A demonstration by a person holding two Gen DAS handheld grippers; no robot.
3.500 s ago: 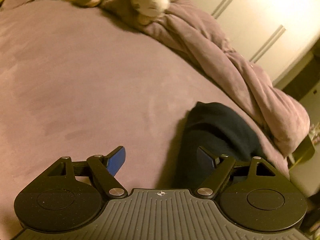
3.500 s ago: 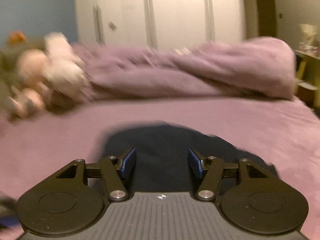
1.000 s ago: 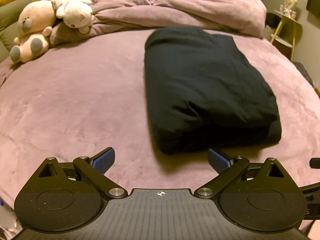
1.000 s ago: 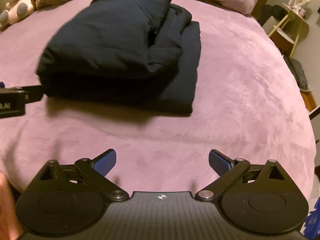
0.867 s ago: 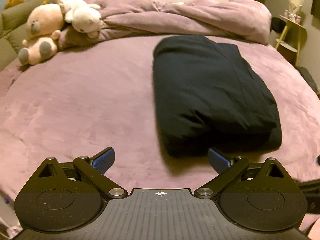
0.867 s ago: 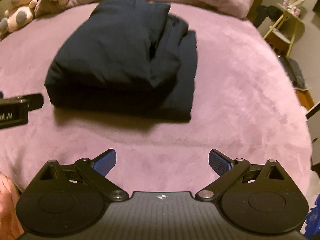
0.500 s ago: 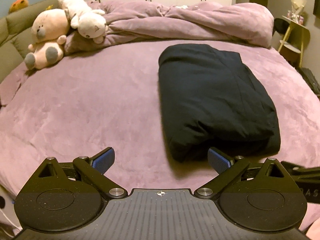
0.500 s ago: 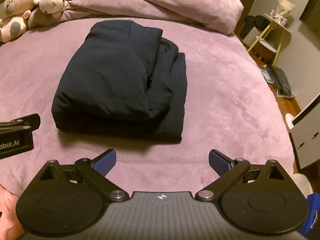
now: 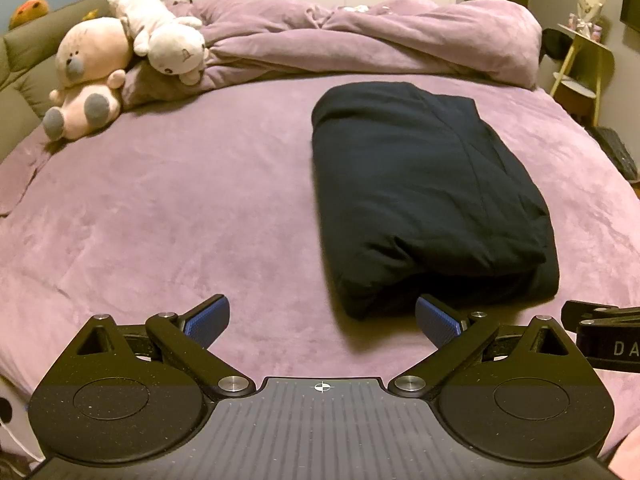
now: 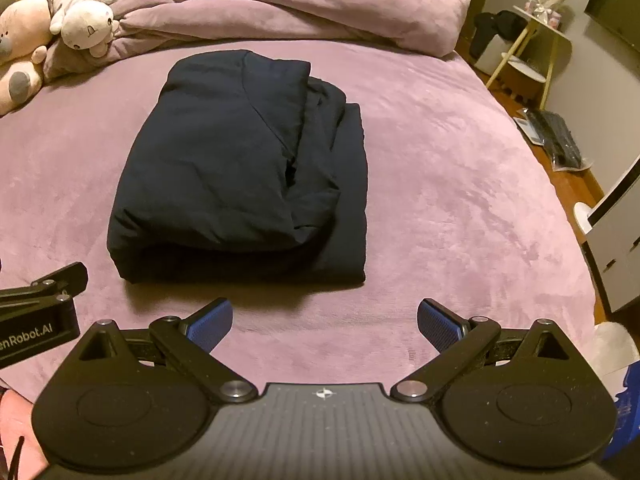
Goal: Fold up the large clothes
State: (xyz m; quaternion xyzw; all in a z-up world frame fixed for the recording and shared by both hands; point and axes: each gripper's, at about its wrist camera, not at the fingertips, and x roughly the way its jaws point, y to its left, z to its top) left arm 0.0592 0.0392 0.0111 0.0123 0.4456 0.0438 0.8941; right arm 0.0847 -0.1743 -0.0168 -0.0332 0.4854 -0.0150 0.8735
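Observation:
A dark navy garment point(image 9: 424, 192) lies folded into a thick rectangular bundle on the purple bed point(image 9: 180, 200). In the right wrist view the garment point(image 10: 240, 168) shows layered folds along its right side. My left gripper point(image 9: 322, 320) is open and empty, held back near the bed's front edge, just left of the bundle's near end. My right gripper point(image 10: 324, 322) is open and empty, held back from the bundle's near edge. The left gripper's body shows at the left edge of the right wrist view.
A bunched purple duvet point(image 9: 360, 44) lies along the far side of the bed. Two plush toys point(image 9: 120, 60) sit at the far left. A yellow side table point(image 10: 532, 52) stands to the right, with items on the floor point(image 10: 556, 140) beside the bed.
Both grippers have pulled back and risen from the folded garment, so more of the bed shows. Both stay open and empty. The garment has not moved.

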